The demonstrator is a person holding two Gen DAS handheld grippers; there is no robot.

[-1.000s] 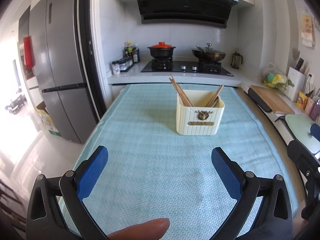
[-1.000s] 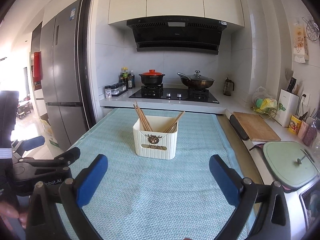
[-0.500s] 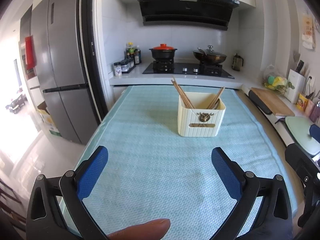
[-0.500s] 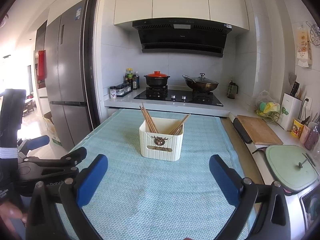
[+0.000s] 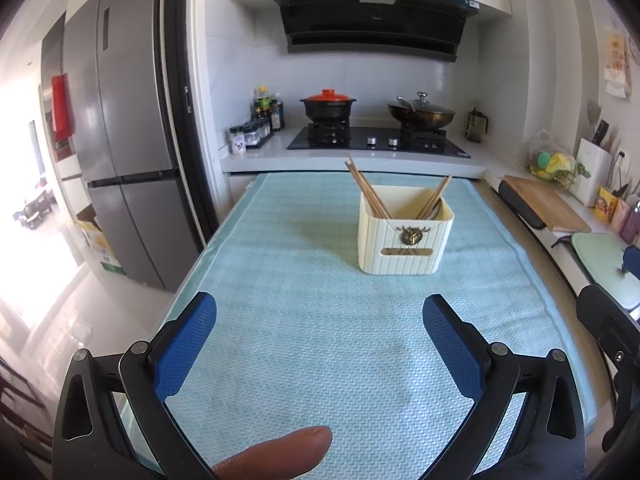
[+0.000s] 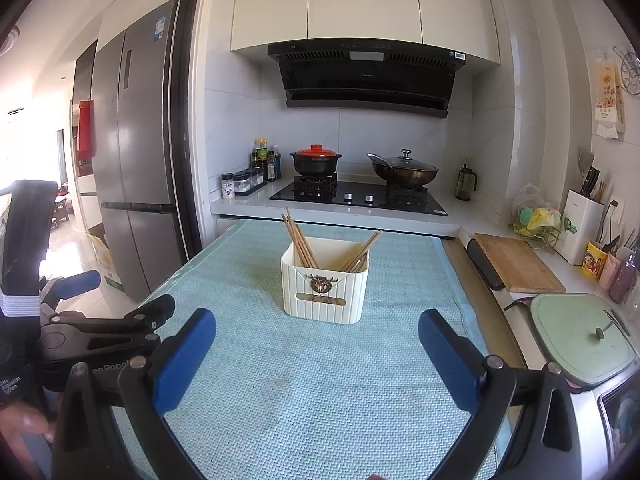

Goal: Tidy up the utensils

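Where the pale blue woven mat [image 5: 320,344] covers the counter, a cream ribbed plastic utensil holder [image 5: 404,232] with a bronze emblem on its front stands upright, a little toward the far end of the mat. Brown wooden chopsticks [image 5: 366,190] lean against its left inner wall, and a second bundle of them tilts toward the right corner; from the right wrist view the holder [image 6: 325,280] and its chopsticks [image 6: 300,240] sit the same way.

Beyond the mat runs a white worktop with a black gas hob [image 5: 376,142], a black casserole pot with an orange lid [image 5: 328,106] and a dark lidded wok [image 5: 420,112]. Bottles and spice jars [image 5: 258,126] cluster to the left of the hob, and a tall grey steel refrigerator [image 5: 120,152] stands further left. On the right side lie a wooden chopping board [image 5: 544,204] and a pale green lidded pan [image 6: 584,336].

Compared with a second ago, the holder sits slightly lower and nearer in both views, and more of the wall cupboards shows above the hood; nothing on the mat has shifted.

Both claws hang above the near end of the mat, well apart from the holder. The left claw [image 5: 320,344] is spread wide and holds nothing; the right claw [image 6: 318,350] is likewise spread wide, touching nothing.
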